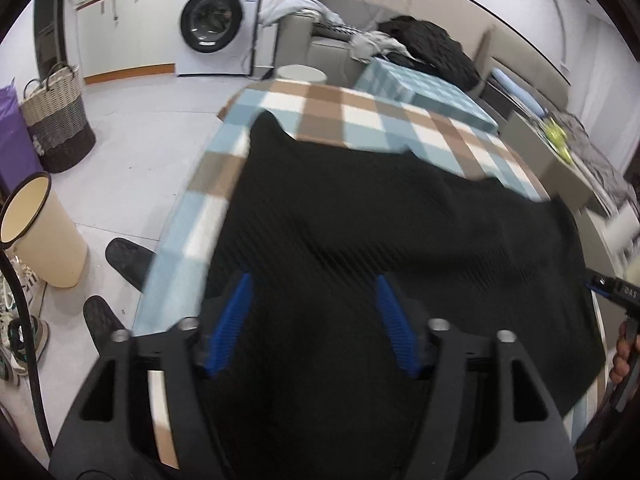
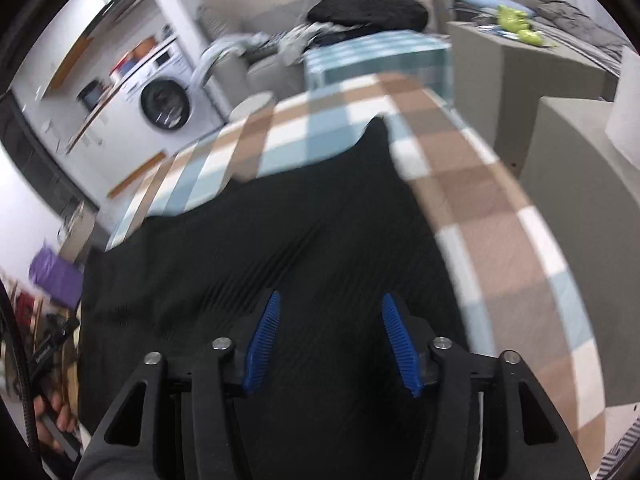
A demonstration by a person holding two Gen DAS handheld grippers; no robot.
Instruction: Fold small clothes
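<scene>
A black ribbed knit garment (image 1: 380, 216) lies spread flat on a table with a blue, brown and white checked cloth (image 1: 352, 112). My left gripper (image 1: 312, 284) is open, its blue pads apart, low over the garment's near left part. My right gripper (image 2: 330, 304) is open over the garment (image 2: 280, 232) near its near right part, with nothing between its pads. The right gripper's tip also shows at the right edge of the left wrist view (image 1: 612, 288). Both views are motion-blurred.
A cream bin (image 1: 40, 232), a woven basket (image 1: 60, 120) and shoes stand on the floor to the left. A washing machine (image 1: 216, 16) is at the back. A pile of clothes (image 1: 424, 44) lies on a second checked table beyond. Grey cabinets (image 2: 560, 120) stand to the right.
</scene>
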